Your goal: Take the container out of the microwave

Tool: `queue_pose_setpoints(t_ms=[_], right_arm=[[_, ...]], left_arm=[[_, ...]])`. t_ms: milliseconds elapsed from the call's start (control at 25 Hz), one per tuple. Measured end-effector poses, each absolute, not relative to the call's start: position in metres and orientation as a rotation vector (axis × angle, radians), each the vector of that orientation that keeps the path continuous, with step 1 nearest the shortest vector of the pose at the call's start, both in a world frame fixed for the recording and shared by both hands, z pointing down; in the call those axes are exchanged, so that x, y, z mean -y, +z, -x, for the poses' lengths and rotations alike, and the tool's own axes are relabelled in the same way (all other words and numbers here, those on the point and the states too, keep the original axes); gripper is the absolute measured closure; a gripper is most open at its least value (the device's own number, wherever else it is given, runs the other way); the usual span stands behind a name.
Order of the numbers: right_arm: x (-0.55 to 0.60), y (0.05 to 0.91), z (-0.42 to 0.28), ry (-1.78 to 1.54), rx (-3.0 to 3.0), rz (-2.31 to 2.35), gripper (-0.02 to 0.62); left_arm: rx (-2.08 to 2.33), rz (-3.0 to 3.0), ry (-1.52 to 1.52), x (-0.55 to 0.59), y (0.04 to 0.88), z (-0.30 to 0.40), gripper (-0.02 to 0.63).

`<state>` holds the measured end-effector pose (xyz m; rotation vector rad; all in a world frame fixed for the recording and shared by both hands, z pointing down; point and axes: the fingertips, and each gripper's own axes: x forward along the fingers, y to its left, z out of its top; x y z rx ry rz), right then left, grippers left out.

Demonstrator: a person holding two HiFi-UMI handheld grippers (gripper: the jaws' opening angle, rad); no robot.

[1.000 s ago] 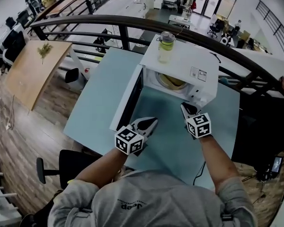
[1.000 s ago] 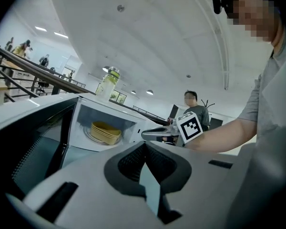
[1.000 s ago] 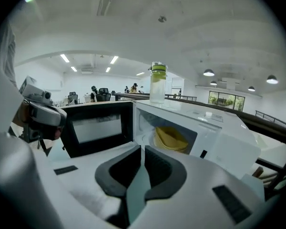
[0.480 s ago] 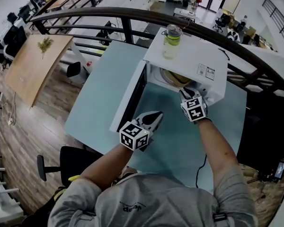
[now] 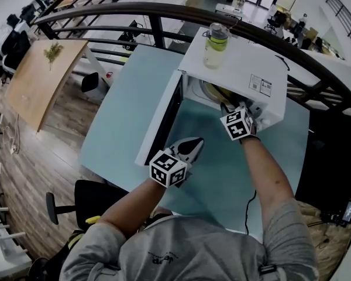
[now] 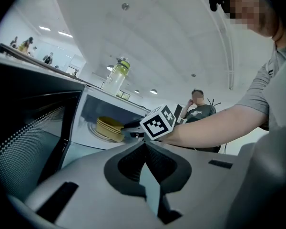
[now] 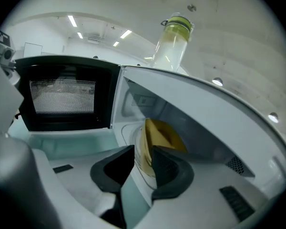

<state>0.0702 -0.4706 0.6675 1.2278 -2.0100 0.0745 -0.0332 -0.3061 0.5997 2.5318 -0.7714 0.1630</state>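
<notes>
A white microwave oven point(image 5: 234, 69) is seen on a pale teal table point(image 5: 128, 110), its black-framed door point(image 5: 161, 119) swung wide open to the left. The yellow round plastic container point(image 7: 164, 135) is still inside the cavity, resting on the glass turntable. The right gripper point(image 7: 137, 161) is held at the oven mouth with its jaws part-open, and the container's near rim shows in the gap between them (contact with the pads cannot be made out). The left gripper point(image 6: 144, 147) is held low over the table in front of the door, its jaws pressed together with nothing between them. A clear bottle of yellow-green liquid point(image 5: 216, 45) stands upright on the oven's top. A white sticker with black print point(image 5: 260, 85) is fixed there too, its text too small to be read.
</notes>
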Motion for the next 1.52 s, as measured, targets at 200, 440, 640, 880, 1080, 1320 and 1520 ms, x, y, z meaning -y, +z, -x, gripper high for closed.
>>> queue_pose_setpoints(t_ms=[200,440,640,880,1080,1320,1520], right_arm=[[0.478,0.676,-0.073,0.050,1.959,-1.214,0.486],[0.483,0.686,-0.078,0.038,1.908,-1.190,0.485],[0.485,0.691,-0.082,0.046,1.887,-1.183,0.486],[0.488,0.697,-0.079,0.044,1.871,-1.166,0.486],[0.489,0.699,-0.078,0.042,1.852,-1.158,0.491],[0.493,0.701,-0.078,0.021,1.825,-1.162,0.514],[0.497,0.701,-0.078,0.016,1.816,-1.158,0.517]], left_arm=[[0.778,-2.532,0.169,0.307,0.605,0.039,0.592],[0.784,-2.534,0.171,0.309,0.609,0.048,0.592],[0.773,-2.548,0.175,0.307,0.608,0.051,0.592],[0.796,-2.537,0.181,0.311,0.612,0.059,0.592],[0.824,-2.525,0.184,0.316,0.614,0.070,0.592],[0.867,-2.530,0.211,0.325,0.621,0.084,0.592],[0.903,-2.517,0.219,0.334,0.625,0.096,0.592]])
